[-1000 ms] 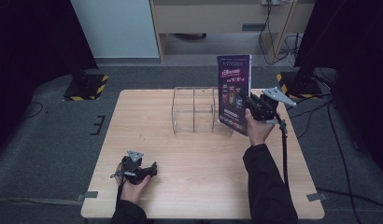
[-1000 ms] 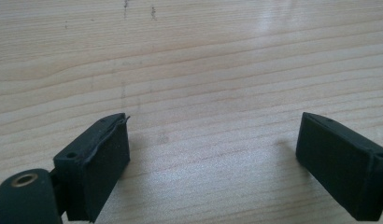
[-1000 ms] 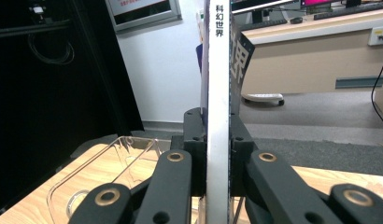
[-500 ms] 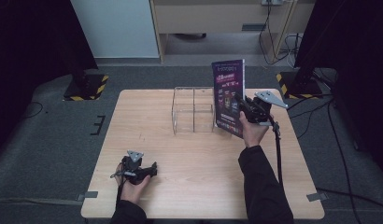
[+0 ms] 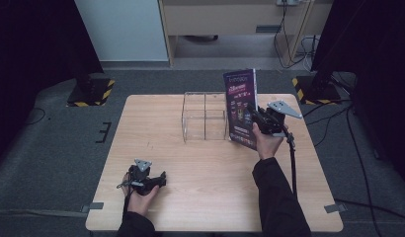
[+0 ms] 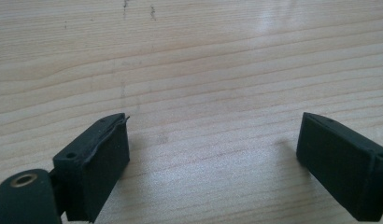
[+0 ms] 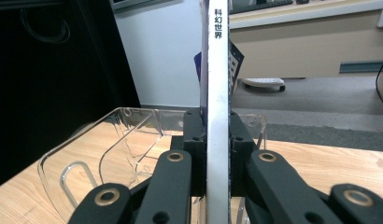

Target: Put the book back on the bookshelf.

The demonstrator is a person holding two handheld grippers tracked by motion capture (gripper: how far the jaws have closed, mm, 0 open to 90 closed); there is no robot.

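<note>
Magazine point(image 5: 242, 108): a thin dark-covered issue with purple and pink print, held upright and clear of the table, at the right end of the clear acrylic rack point(image 5: 204, 117). In the high view its front cover is turned toward the left and near edges of the table, its lower corner hanging just above the surface beside the rack's right wall. In the right gripper view the white spine point(image 7: 217, 93) is seen edge-on, standing vertical and bearing four printed characters near its top.

Right gripper point(image 5: 257, 117): clamped on the magazine at its right-hand edge, about mid-height. In the right gripper view both black jaws are pressed flat against the two faces, with the spine rising straight up between them. The grey three-cornered plate point(image 5: 284, 108) is carried on top, and the cable point(image 5: 292, 158) is trailed back along the person's dark sleeve point(image 5: 277, 197).

Acrylic rack: a transparent divided holder, set on the far half of the wooden table point(image 5: 200, 207), near the middle of its far edge. Curved clear partitions point(image 7: 119, 140) are seen to the left of the spine and behind the jaws.

Left gripper point(image 5: 161, 180): rested on the table near the near left corner, well apart from the magazine and rack. In the left gripper view its jaws are spread wide over bare wood grain point(image 6: 203, 70), with nothing between them.
</note>
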